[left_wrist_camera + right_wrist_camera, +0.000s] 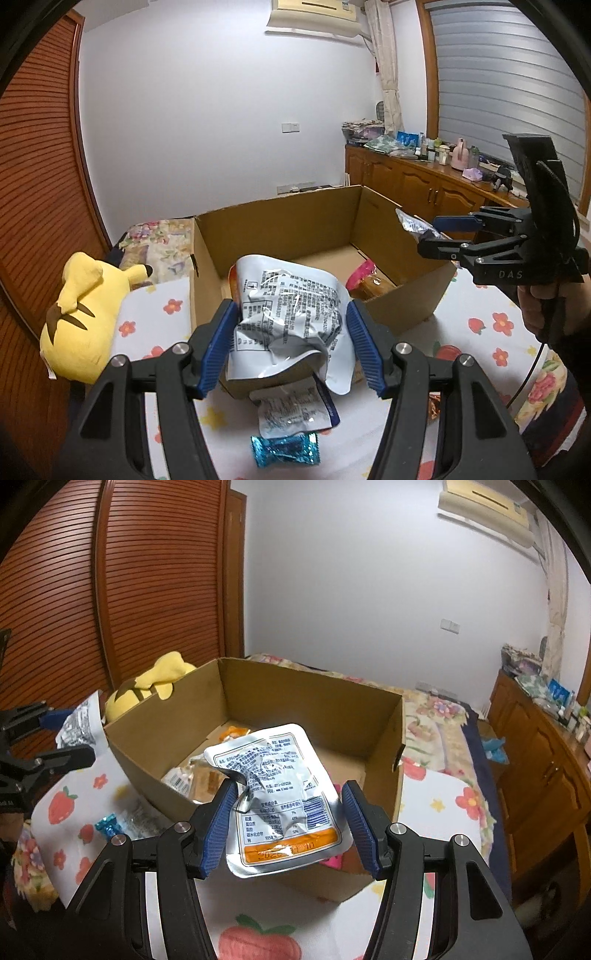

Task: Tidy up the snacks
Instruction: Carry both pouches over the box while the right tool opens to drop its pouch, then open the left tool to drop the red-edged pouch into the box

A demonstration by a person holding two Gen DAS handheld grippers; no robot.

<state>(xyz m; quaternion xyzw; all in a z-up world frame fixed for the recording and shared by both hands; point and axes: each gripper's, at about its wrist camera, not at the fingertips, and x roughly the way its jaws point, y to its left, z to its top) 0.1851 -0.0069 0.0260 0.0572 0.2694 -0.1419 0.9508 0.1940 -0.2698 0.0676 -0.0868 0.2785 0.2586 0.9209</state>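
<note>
Two wrist fisheyes, close over the shared cardboard box (280,221), from its near-left and near-right corners.

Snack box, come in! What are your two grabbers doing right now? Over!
Left gripper shut on a silver pouch. Right gripper shut on an orange-banded pouch. Both near the cardboard box. Blue candy loose on the bed; nothing blocking.

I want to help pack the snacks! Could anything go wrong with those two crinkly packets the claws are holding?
Maybe. The left claw pinches its silver packet by crumpled foil, so it might slip out before reaching the cardboard box. The right claw touches its orange-banded packet mainly on one side, so that grip looks weaker. A blue candy and another packet lie outside the box and could be forgotten.
</note>
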